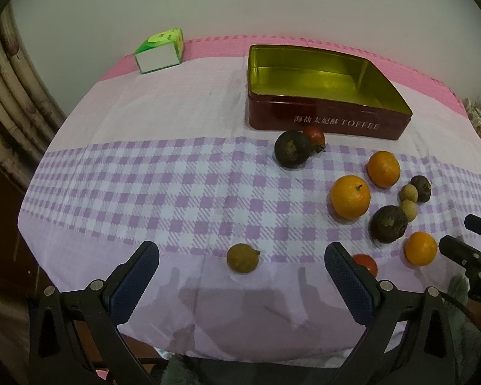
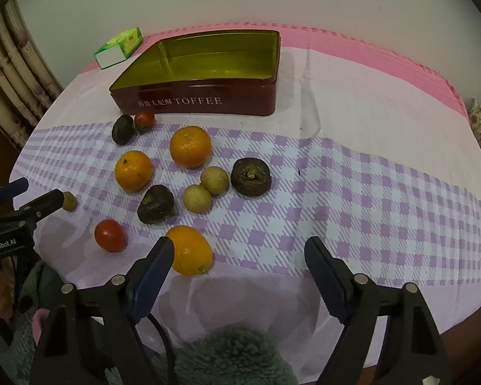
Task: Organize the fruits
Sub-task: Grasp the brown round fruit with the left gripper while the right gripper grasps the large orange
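An open red toffee tin (image 1: 330, 118) (image 2: 208, 99) with a gold, empty inside stands at the back of the table. Fruits lie loose in front of it: three oranges (image 2: 190, 146) (image 2: 133, 170) (image 2: 190, 250), two red tomatoes (image 2: 110, 235) (image 2: 144, 119), three dark wrinkled fruits (image 2: 250, 176) (image 2: 156, 204) (image 2: 122, 129), and small tan longans (image 2: 215, 179) (image 2: 197, 199). My left gripper (image 1: 242, 256) is open, with a brownish longan (image 1: 243, 258) on the cloth between its fingers. My right gripper (image 2: 237, 253) is open and empty, its left finger beside the nearest orange.
A green and white carton (image 1: 160, 51) (image 2: 120, 48) lies at the back left. The table has a lilac checked cloth (image 1: 144, 192) with a pink far border. A curtain hangs at the left. A grey fluffy thing (image 2: 234, 359) lies below the front edge.
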`<action>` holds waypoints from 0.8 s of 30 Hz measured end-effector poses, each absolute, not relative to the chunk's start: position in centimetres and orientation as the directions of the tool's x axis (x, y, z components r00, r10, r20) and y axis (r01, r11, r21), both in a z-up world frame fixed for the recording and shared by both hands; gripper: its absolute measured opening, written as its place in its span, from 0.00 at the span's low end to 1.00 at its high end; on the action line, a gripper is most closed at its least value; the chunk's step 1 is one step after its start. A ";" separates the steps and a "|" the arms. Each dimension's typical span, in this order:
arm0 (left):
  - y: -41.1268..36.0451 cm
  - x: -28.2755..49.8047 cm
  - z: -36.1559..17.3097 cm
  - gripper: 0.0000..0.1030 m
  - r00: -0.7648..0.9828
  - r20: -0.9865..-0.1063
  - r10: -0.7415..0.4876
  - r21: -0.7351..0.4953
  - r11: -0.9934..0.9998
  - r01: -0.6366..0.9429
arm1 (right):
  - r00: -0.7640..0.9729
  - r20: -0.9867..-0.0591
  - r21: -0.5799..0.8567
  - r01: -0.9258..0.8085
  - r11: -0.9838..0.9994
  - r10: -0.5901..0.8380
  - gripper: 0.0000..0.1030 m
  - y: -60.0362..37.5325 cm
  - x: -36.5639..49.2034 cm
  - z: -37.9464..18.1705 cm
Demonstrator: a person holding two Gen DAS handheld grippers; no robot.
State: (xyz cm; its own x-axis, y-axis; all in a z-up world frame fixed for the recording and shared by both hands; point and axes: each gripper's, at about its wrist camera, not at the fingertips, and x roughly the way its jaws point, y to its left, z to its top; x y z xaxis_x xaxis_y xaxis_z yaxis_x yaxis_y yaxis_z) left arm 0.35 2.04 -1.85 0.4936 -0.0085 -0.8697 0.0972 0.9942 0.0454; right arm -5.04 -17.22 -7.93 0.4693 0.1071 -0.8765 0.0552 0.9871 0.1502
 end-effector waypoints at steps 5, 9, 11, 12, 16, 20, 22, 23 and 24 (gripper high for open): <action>2.5 0.1 -2.1 0.94 0.484 -0.875 -0.016 0.039 0.994 0.104 | 0.447 -0.887 0.159 0.049 0.986 0.121 0.70 -17.2 -5.2 -8.5; 2.8 0.0 -2.3 0.91 0.471 -0.882 -0.031 0.023 0.994 0.108 | 0.440 -0.886 0.171 0.021 0.985 0.144 0.69 -16.5 -5.1 -8.6; 2.8 0.0 -2.3 0.90 0.468 -0.883 -0.039 0.017 0.993 0.114 | 0.441 -0.885 0.165 -0.002 0.986 0.149 0.68 -15.8 -5.1 -8.6; 2.8 0.0 -2.3 0.90 0.469 -0.882 -0.042 0.017 0.993 0.120 | 0.440 -0.885 0.165 -0.010 0.986 0.153 0.68 -15.6 -5.1 -8.6; 2.9 -0.3 -2.4 0.90 0.464 -0.884 -0.056 0.010 0.990 0.139 | 0.430 -0.886 0.172 -0.049 0.984 0.176 0.66 -14.4 -4.9 -8.8; 3.0 -0.1 -2.8 0.85 0.451 -0.890 -0.067 0.000 0.989 0.146 | 0.416 -0.889 0.174 -0.075 0.982 0.189 0.59 -13.7 -4.6 -9.2; 3.1 0.2 -3.2 0.84 0.436 -0.897 -0.071 -0.008 0.989 0.145 | 0.406 -0.893 0.180 -0.076 0.981 0.196 0.58 -13.6 -4.3 -9.4; 3.1 0.3 -3.4 0.83 0.431 -0.899 -0.071 -0.009 0.990 0.144 | 0.403 -0.893 0.185 -0.077 0.980 0.200 0.58 -13.6 -4.2 -9.6; 3.1 0.4 -3.6 0.79 0.425 -0.902 -0.070 -0.008 0.989 0.145 | 0.400 -0.894 0.187 -0.078 0.979 0.203 0.58 -13.6 -4.1 -9.7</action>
